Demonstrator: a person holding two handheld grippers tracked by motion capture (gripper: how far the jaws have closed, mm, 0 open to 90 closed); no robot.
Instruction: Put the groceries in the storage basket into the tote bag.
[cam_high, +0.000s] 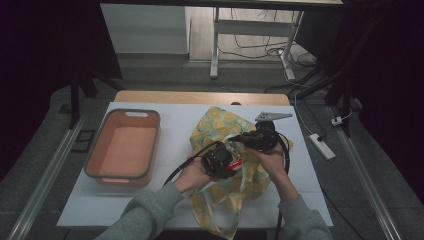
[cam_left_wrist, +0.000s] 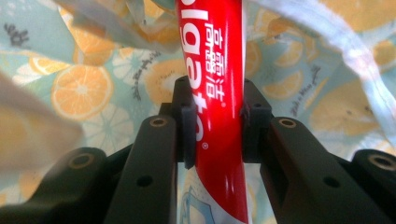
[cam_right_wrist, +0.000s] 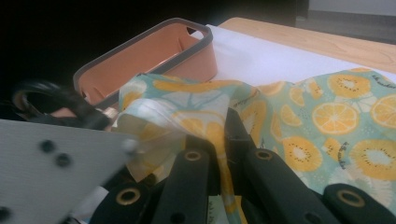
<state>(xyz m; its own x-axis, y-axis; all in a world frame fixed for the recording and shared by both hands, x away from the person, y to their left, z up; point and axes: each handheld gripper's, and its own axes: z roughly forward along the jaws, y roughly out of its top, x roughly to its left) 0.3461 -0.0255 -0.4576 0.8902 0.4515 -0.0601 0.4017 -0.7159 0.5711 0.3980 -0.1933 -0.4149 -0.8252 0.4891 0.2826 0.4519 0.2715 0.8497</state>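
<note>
I've got the L gripper clamped on the toothpaste, nose aimed at the bag just ahead. R gripper pinches the bag's edge shut-tight, prob. to hold its mouth open for the tube.

Bag cloth crowds both claws; table toward the bin seems open.

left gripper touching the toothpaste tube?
Touching. Left gripper view: the left gripper has both pads pressed against the sides of the red toothpaste tube.
</note>
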